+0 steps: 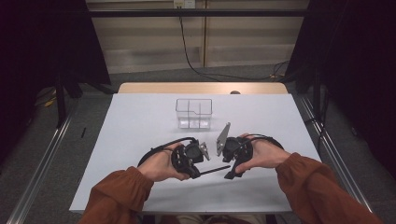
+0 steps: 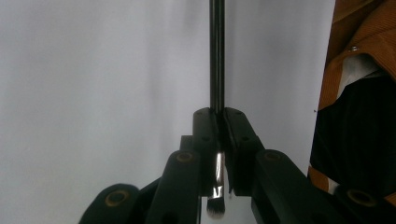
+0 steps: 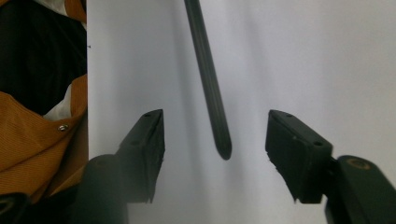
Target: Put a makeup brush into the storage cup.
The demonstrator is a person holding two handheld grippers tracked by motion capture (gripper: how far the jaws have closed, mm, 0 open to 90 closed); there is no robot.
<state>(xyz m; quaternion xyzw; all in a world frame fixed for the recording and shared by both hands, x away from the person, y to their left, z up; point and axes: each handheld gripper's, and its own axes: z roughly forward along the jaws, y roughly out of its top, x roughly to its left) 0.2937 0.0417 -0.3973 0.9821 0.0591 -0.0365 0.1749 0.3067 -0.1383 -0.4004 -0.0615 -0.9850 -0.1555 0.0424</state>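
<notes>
High view: the white table point(image 1: 140, 121) carries little. A clear divided box point(image 1: 194, 113) stands toward the far edge at mid-width, well apart from the hands; the near half, the left side and the right side lie bare. Both grippers sit close together near the middle of the near half. The left gripper point(image 1: 198, 161) carries a slim black brush point(image 1: 215, 169) that runs level toward the right gripper point(image 1: 231, 169).

Left gripper view: the jaws are pressed together on the brush point(image 2: 216, 70) – pinched near its ferrule, with the bristle tip point(image 2: 215, 212) behind the pads and the long handle running out ahead over bare tabletop. A brown sleeve point(image 2: 359, 42) stands at the right edge.

Right gripper view: the jaws stand spread, not touching anything – the handle's pointed end point(image 3: 223, 144) lies between them, nearer the left pad, clear of both. A brown sleeve point(image 3: 32, 135) crowds the left edge at the table's near edge.
</notes>
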